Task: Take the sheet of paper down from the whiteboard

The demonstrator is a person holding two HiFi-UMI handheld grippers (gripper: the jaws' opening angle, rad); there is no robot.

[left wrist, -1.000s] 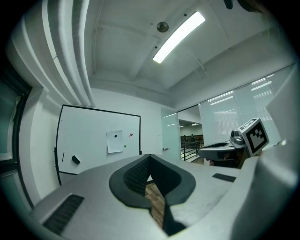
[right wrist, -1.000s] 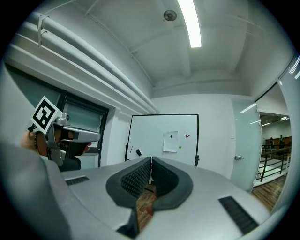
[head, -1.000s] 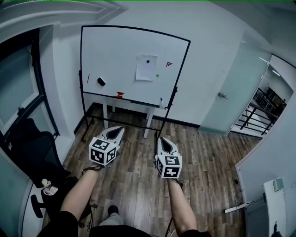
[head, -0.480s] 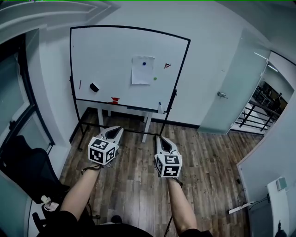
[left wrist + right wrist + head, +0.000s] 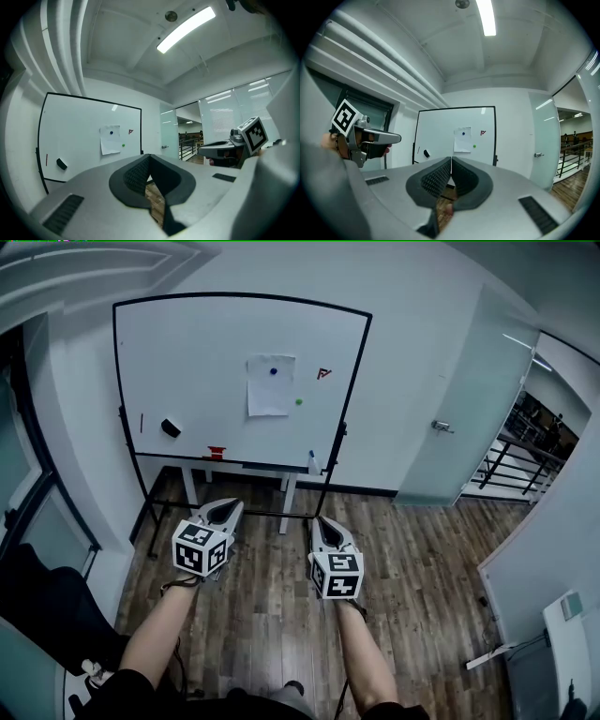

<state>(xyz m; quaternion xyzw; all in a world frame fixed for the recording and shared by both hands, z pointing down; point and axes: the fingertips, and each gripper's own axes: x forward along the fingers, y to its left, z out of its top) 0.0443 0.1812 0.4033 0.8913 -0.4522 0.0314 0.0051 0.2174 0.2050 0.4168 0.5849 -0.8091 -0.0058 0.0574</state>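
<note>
Both grippers are held level in front of the person, side by side and well apart from the whiteboard (image 5: 187, 343). The left gripper (image 5: 225, 506) has its jaws clenched with nothing between them; in its own view the tips meet and only a bit of wooden floor (image 5: 272, 615) shows through the gap lower down. The right gripper (image 5: 323, 521) is pressed together in the same way and holds nothing. The hands themselves are hidden behind the marker cubes; only the forearms show.

The sheet of paper (image 5: 269, 388) hangs on the whiteboard, a little right of its middle and nearer its top edge. A blue magnet (image 5: 273, 371) sits on the sheet close to its top edge. A green magnet (image 5: 299, 401) is just beside the sheet's right edge; I cannot tell if it touches the paper. A small red mark (image 5: 323, 374) further toward the right edge is too small to read. Near the left edge lie a black eraser (image 5: 171, 427) and a thin red line (image 5: 142, 422).

On the bottom edge stands a red thing (image 5: 217, 452) that I cannot identify. In the left gripper view the gripper's body cuts off the lower part of the whiteboard.
</note>
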